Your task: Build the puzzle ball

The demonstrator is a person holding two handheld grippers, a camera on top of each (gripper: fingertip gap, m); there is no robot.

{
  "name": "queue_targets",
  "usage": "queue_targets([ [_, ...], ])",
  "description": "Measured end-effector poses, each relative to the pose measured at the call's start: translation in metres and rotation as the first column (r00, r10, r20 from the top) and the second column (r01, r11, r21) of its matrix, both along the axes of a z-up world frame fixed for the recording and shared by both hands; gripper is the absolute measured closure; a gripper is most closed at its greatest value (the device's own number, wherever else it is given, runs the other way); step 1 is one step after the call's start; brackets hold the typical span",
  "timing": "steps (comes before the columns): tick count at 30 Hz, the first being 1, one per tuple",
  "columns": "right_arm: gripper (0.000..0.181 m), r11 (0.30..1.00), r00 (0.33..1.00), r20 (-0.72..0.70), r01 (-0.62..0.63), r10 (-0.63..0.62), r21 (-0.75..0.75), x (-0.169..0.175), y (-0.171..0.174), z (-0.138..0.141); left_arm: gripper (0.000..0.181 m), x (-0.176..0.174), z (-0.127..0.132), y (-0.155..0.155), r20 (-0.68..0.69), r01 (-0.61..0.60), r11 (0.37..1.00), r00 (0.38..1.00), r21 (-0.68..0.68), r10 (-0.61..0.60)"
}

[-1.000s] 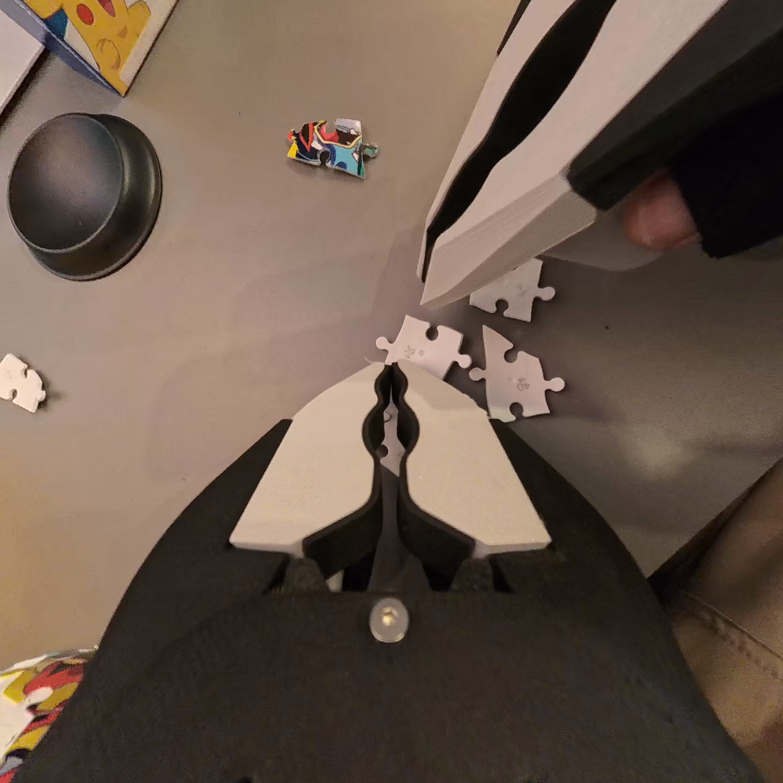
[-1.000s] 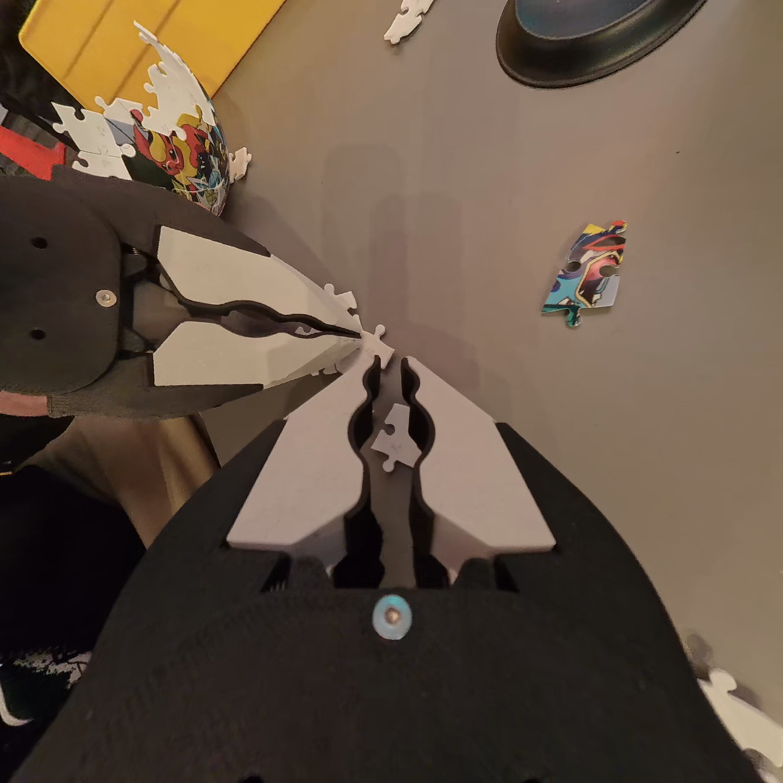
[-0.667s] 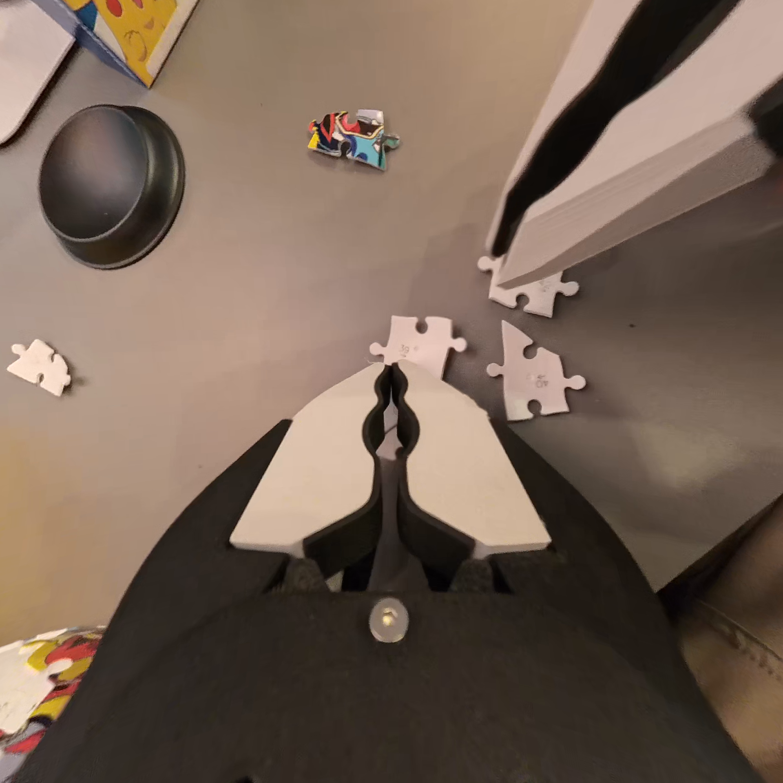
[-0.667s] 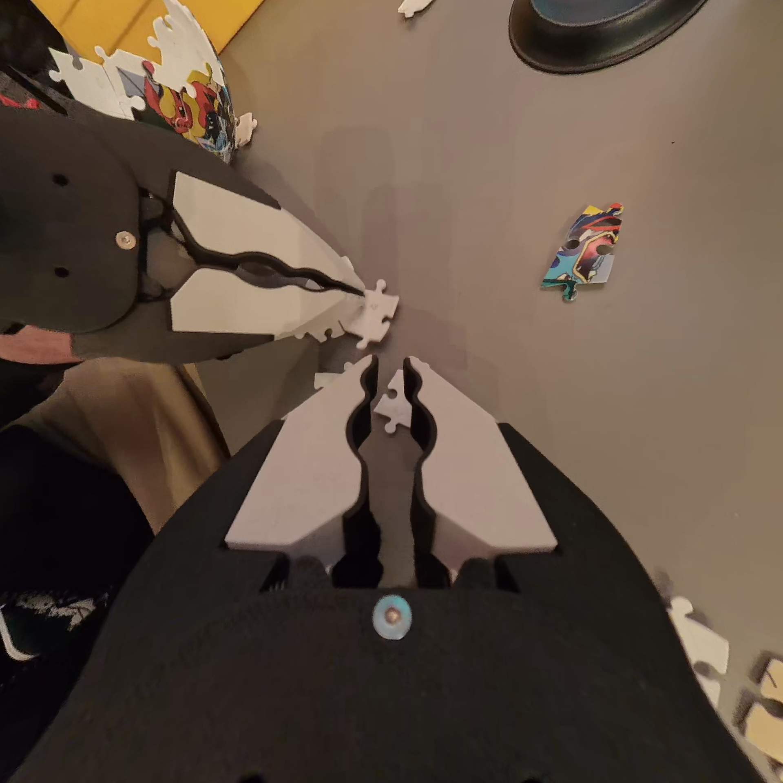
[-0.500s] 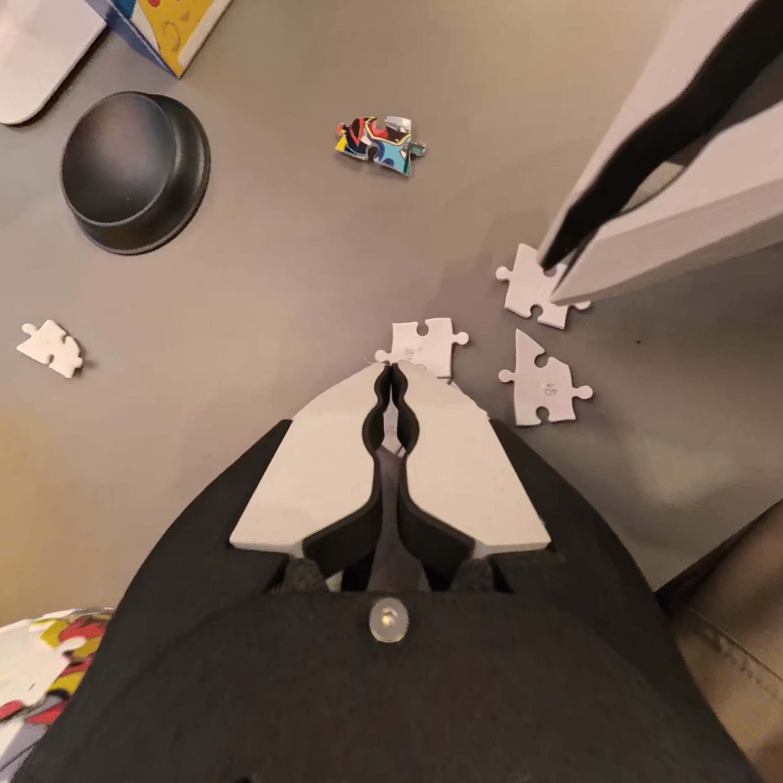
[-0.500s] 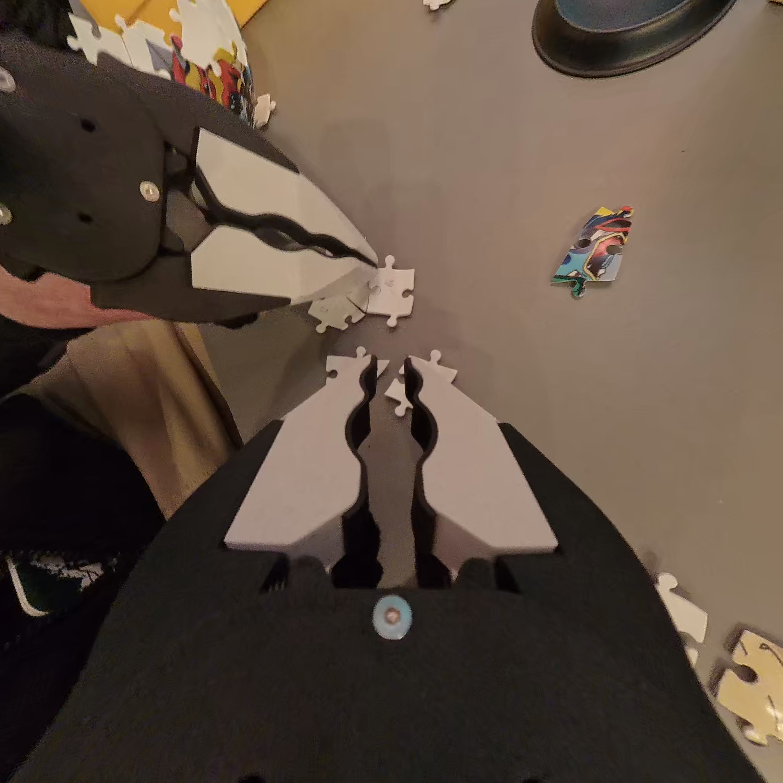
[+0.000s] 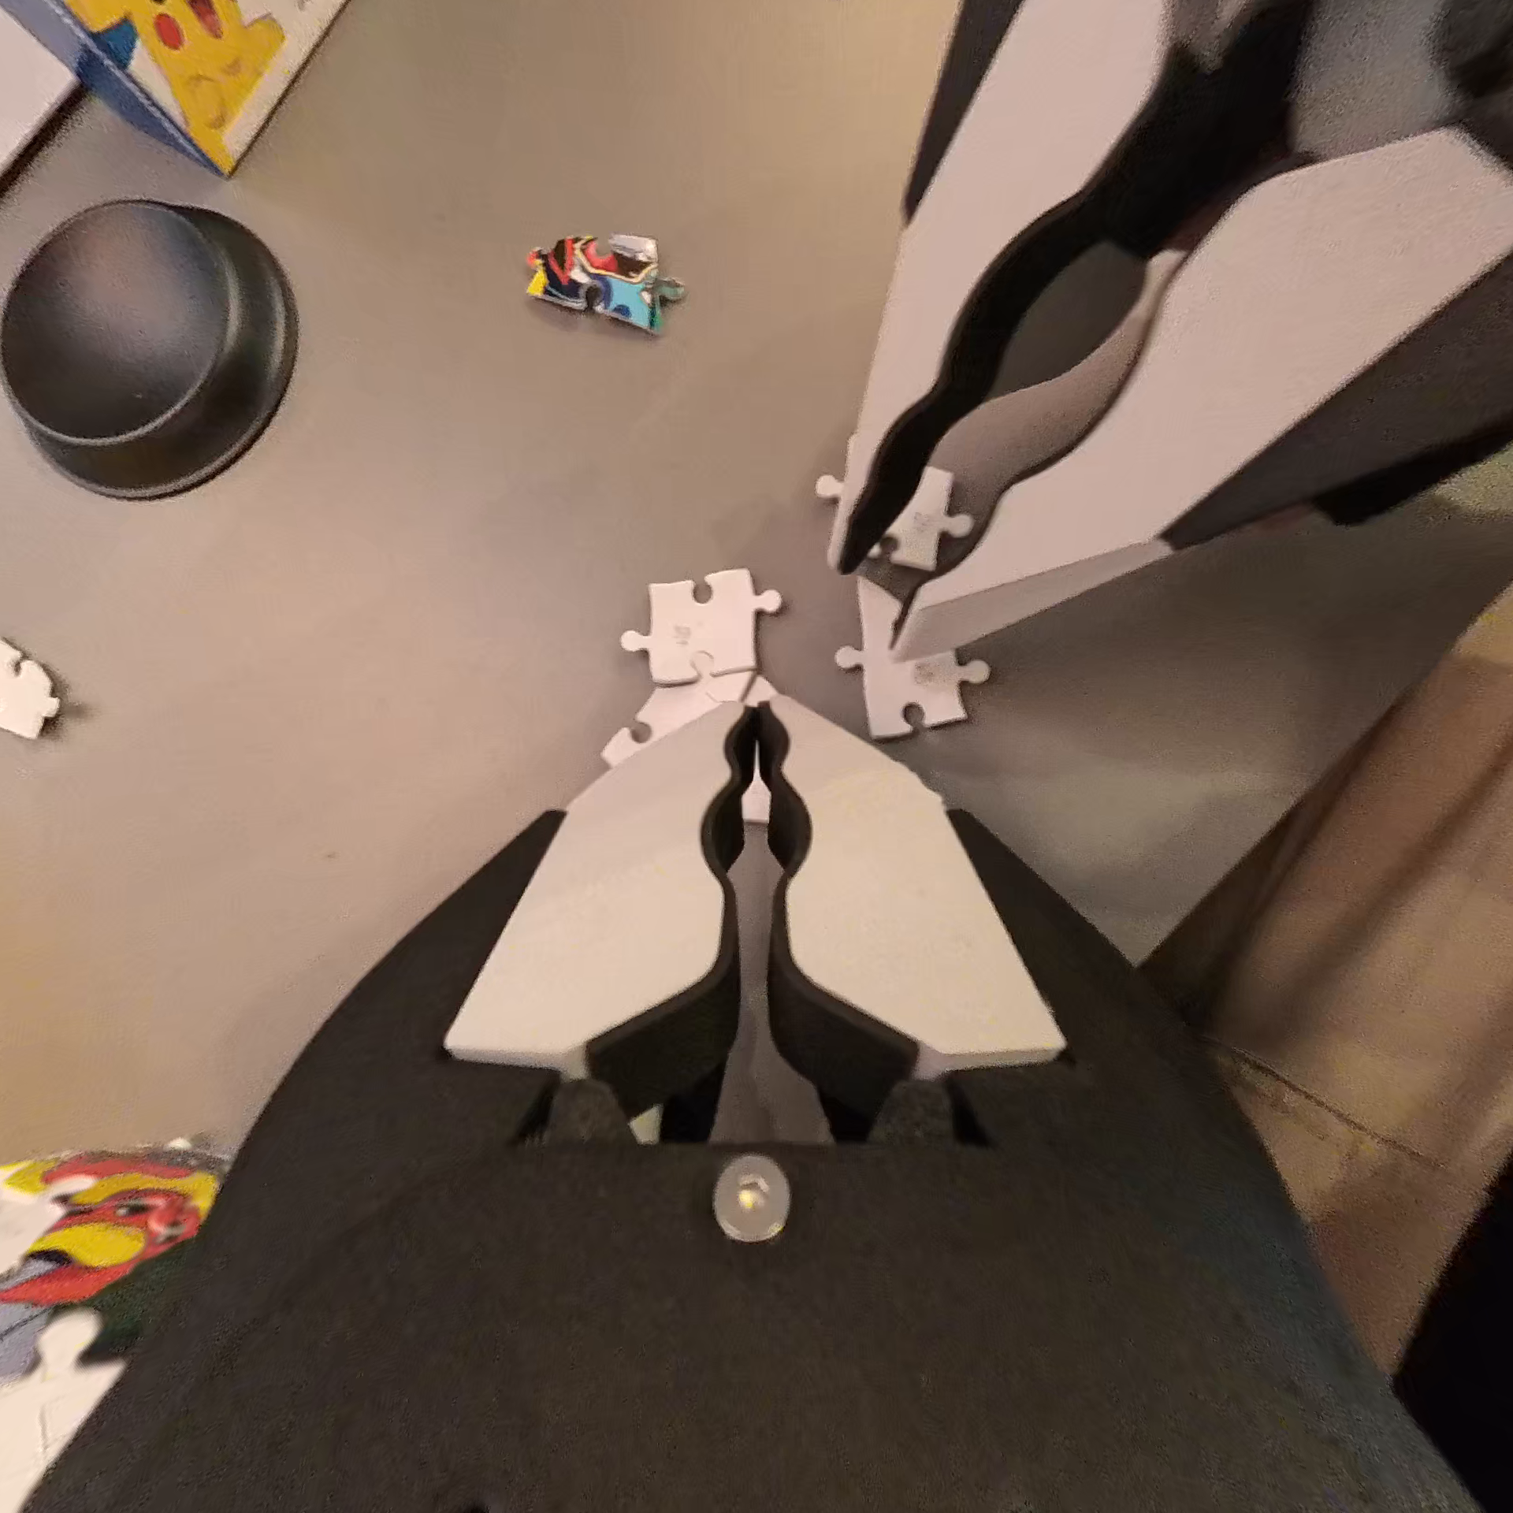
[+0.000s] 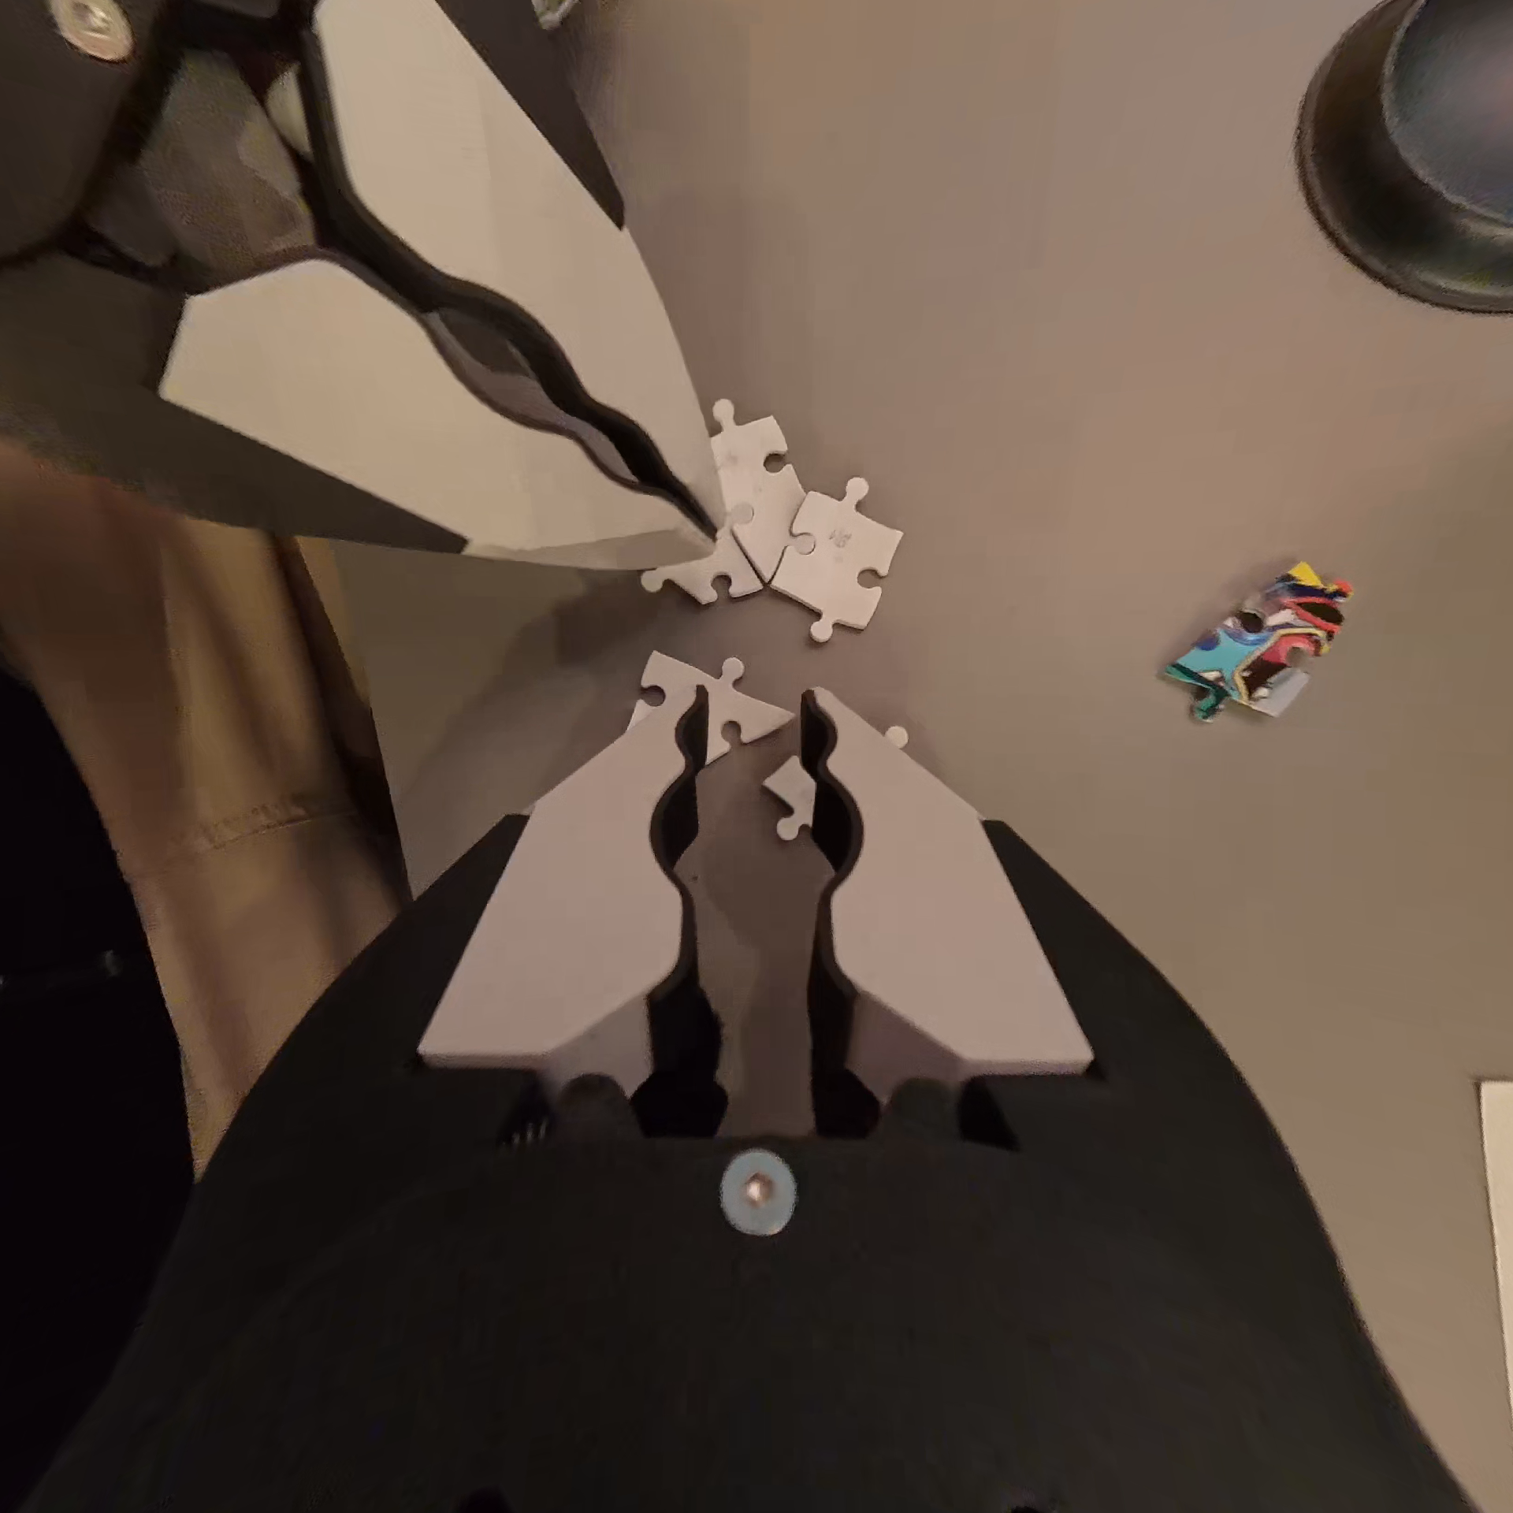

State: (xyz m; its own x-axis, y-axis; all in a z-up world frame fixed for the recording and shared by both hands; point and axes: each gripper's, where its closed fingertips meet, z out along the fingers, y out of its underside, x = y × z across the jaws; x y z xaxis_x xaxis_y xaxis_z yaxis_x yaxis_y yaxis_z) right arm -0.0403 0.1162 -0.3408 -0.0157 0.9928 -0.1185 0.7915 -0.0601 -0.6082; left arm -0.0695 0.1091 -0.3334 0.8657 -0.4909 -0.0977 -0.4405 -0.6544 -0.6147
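Looks like a home hobby or games table, dim warm light. Plain grey tabletop [image 7: 409, 508] with loose white puzzle pieces [image 7: 704, 622] scattered near centre, a printed cartoon puzzle box [image 7: 205, 74] at 11 o'clock and a black round stand [image 7: 139, 344] at 10 o'clock. No lab or shop fittings visible; room type otherwise unclear.

Three white puzzle pieces [image 8: 786, 532] lie face down and joined in a small cluster on the grey counter. At its six o'clock lie two more white pieces [image 8: 720, 708], apart. A colourful joined pair [image 8: 1261, 643] lies face up, well off at three o'clock. The half-built ball [image 7: 74, 1253] is only partly visible.
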Motion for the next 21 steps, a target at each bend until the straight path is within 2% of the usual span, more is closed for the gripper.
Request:
queue_targets([
  [3,0.166,1.0,0.999,0.031,-0.014,0.014,-0.007,0.001,-0.003,-0.009,0.181,0.013,0.0,-0.011,0.023,0.046,0.999,0.999,-0.015,-0.046],
  [9,0.178,0.999,0.999,0.024,0.025,-0.024,-0.025,0.002,0.0,-0.008,0.181,0.031,-0.014,-0.027,0.039,0.096,0.994,0.995,-0.053,-0.094],
  [21,0.181,0.997,0.996,0.046,0.078,-0.077,-0.029,0.016,0.004,-0.008,0.181,0.032,-0.016,-0.019,-0.015,0.058,0.998,0.998,0.018,-0.057],
])
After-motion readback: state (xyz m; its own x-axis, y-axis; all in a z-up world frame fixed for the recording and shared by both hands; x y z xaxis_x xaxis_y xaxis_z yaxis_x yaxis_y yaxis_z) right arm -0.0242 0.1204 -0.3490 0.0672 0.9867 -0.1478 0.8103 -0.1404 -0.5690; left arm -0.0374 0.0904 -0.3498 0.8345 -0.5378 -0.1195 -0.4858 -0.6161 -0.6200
